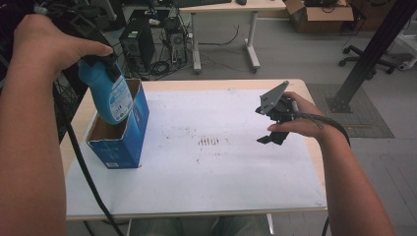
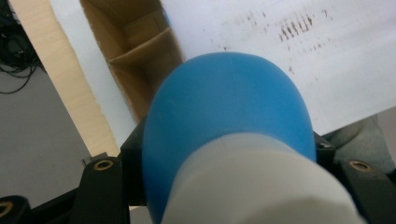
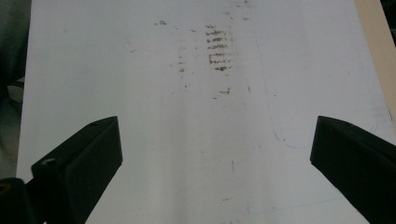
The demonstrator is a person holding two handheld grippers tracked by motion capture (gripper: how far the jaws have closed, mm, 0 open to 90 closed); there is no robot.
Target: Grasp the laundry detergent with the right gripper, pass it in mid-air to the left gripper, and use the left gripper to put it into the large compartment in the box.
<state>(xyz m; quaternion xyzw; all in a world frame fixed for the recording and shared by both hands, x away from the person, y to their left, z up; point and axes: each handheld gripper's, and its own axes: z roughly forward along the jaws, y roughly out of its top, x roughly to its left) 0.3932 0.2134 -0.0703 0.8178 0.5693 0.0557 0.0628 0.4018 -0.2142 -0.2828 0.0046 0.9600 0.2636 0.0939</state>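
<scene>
Blue bottle (image 1: 112,93): clamped by left gripper (image 1: 101,61), tilted, base inside open box (image 1: 120,135) at counter's (image 1: 206,201) left edge, apparently for packing. Right gripper (image 3: 212,154): wide open, empty, near right edge.

Blue plastic bottle (image 1: 112,93): upright, lower end inside the open blue cardboard box (image 1: 129,137), held from above by the left gripper (image 1: 101,61).
Box: on the white sheet (image 1: 206,172), at the wooden table (image 1: 314,103)'s left.
Right gripper (image 1: 275,125): above the sheet's right part, well apart from the box.
</scene>
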